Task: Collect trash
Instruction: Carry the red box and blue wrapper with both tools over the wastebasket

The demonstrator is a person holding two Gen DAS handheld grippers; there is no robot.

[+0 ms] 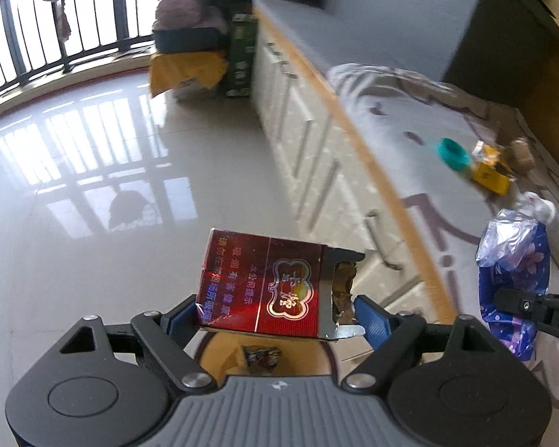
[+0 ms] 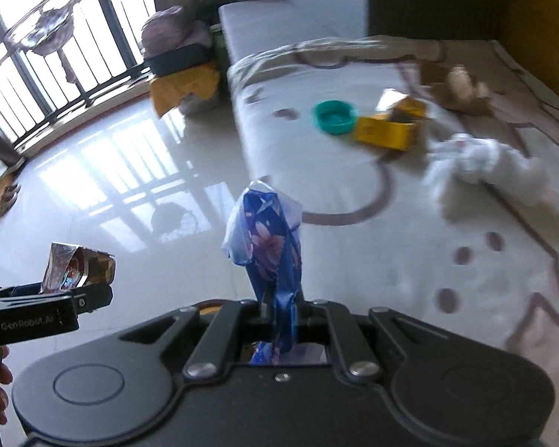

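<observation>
Currently my left tongs are clamped across the width of an opened red cardboard cigarette packet, blue pads bearing on its two narrow sides. I judge the packet light and thin-walled: it will crush under excess pressure, and its torn foil mouth offers no firm hold, so the closed body is the correct grip zone. My right tongs are fully closed on a crumpled blue floral plastic wrapper, which stands up limp from between them. I judge it near weightless, soft and slippery; a pinch on the bunched part is the safest hold.

Both items hang above the glossy pale tiled floor, just beside the bed with its patterned sheet. Remaining on the bed: a teal plastic bottle cap touching a flattened yellow cardboard box, a wad of white tissue near them, and a blurred brownish scrap farther back. Nothing obstructs access to them.
</observation>
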